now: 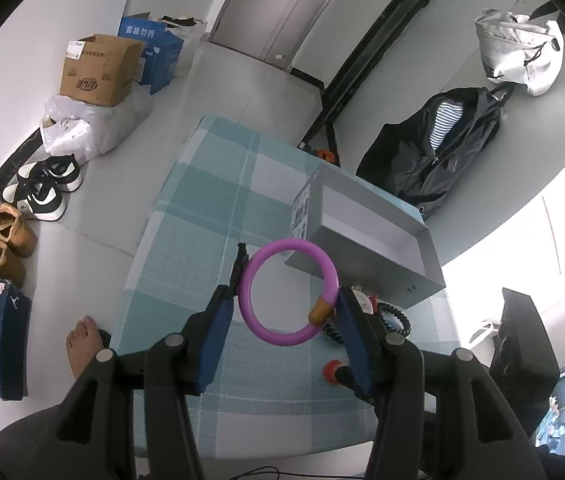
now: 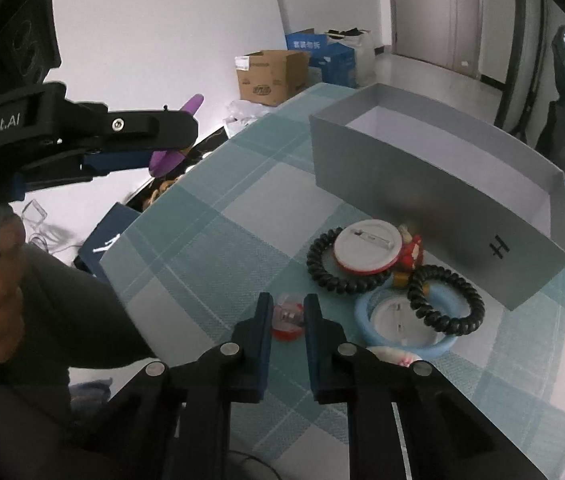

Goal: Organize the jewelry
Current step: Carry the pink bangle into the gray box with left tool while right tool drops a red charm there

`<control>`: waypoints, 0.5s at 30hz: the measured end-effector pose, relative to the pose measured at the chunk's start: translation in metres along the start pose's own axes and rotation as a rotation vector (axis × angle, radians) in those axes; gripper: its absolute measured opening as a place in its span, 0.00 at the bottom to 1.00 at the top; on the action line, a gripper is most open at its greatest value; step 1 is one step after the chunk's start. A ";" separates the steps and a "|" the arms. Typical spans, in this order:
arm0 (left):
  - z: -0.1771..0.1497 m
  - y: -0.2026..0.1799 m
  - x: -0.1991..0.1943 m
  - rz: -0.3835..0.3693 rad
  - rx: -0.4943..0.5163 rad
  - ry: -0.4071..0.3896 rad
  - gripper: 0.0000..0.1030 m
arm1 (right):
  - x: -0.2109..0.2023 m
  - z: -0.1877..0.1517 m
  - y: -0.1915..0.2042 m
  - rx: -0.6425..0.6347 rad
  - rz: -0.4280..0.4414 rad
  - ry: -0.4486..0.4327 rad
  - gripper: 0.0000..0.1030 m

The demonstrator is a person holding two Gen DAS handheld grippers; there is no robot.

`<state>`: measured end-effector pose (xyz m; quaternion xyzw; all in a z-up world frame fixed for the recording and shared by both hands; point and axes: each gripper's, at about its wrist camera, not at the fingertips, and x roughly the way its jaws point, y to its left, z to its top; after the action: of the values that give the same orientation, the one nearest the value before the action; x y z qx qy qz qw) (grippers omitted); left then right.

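I have the left tool clenched across the purple ring, lifted off the surface short of the box so it can drop in. Only the right view shows the pile beside the box and my right tool straddling a red trinket, jaws barely apart, grip uncertain.
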<state>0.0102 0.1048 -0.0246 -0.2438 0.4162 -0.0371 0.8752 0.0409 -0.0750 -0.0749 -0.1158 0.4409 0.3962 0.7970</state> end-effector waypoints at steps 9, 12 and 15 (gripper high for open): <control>0.017 -0.018 -0.001 -0.018 0.042 0.004 0.46 | -0.042 0.024 -0.024 0.119 0.083 -0.141 0.13; 0.030 -0.033 0.005 -0.007 0.078 0.015 0.46 | -0.063 0.041 -0.047 0.192 0.084 -0.200 0.13; 0.044 -0.050 0.018 0.015 0.127 0.029 0.46 | -0.079 0.057 -0.073 0.260 0.086 -0.248 0.13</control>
<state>0.0620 0.0735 0.0093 -0.1841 0.4273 -0.0604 0.8831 0.1063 -0.1345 0.0090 0.0570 0.3911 0.3809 0.8359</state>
